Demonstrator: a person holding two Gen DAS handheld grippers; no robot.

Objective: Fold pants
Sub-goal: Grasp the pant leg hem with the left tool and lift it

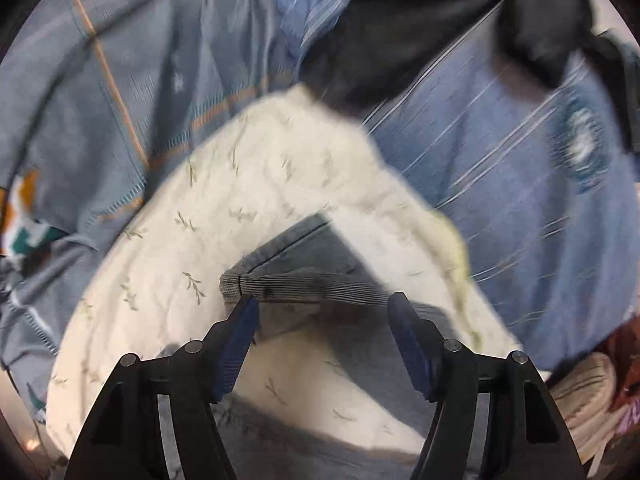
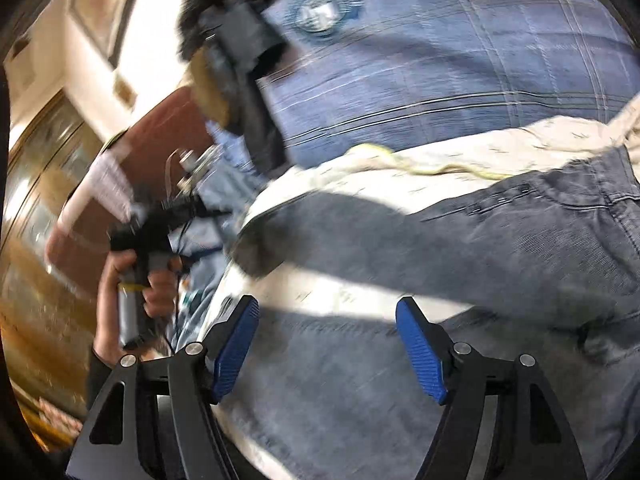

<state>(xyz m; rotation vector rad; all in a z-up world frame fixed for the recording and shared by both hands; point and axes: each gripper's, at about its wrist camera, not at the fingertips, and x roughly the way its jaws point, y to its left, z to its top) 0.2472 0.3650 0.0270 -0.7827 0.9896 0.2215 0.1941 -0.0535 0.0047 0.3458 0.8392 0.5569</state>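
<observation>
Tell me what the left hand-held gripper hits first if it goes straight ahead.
Probably the ribbed cuff of the grey pants, lying just beyond the open left hand-held gripper on the cream leaf-print cloth. Depth is uncertain in the blur.

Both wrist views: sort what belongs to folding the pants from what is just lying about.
Belongs to the job:
- grey-blue denim pants with ribbed cuff
- left claw, open
- right claw, open
- cream leaf-print quilt under the pants

Just lying about:
- blue striped bedsheet with round emblem
- grey cloth with orange lines
</observation>
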